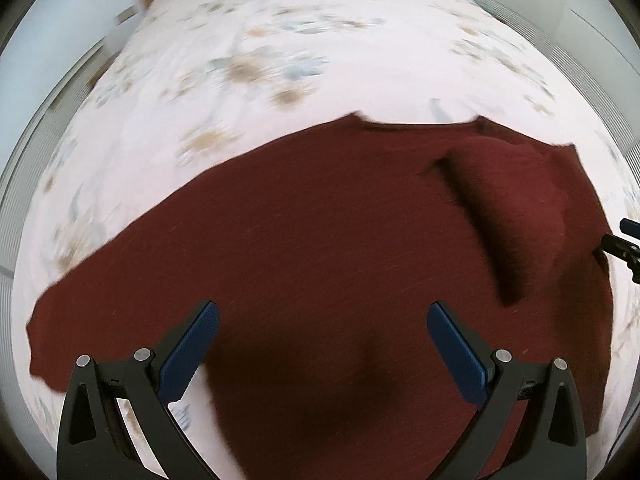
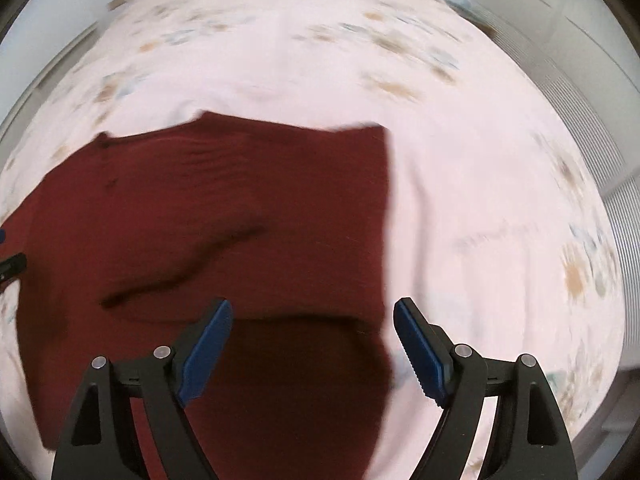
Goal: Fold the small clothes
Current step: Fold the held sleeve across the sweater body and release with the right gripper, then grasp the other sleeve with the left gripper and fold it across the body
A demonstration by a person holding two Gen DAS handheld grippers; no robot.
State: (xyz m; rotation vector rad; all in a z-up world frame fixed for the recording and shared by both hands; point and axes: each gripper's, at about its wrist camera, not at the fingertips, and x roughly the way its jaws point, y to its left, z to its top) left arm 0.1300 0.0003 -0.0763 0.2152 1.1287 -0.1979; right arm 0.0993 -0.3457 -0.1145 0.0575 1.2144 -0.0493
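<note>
While lying flat on bed, maroon garment looks soft, light, limp; best pinched at hem corners. Left claw and right claw both wide, holding nothing.

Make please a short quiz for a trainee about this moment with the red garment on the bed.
1. True or false: the left gripper is clamped on the dark red garment.
2. What does the garment lie on: A a wooden table, B a floral bedspread, C a chair?
3. Name the state of the right gripper.

Key: 1 false, its jaws stand apart. 2 B. 3 open, nothing between its pads.
</note>
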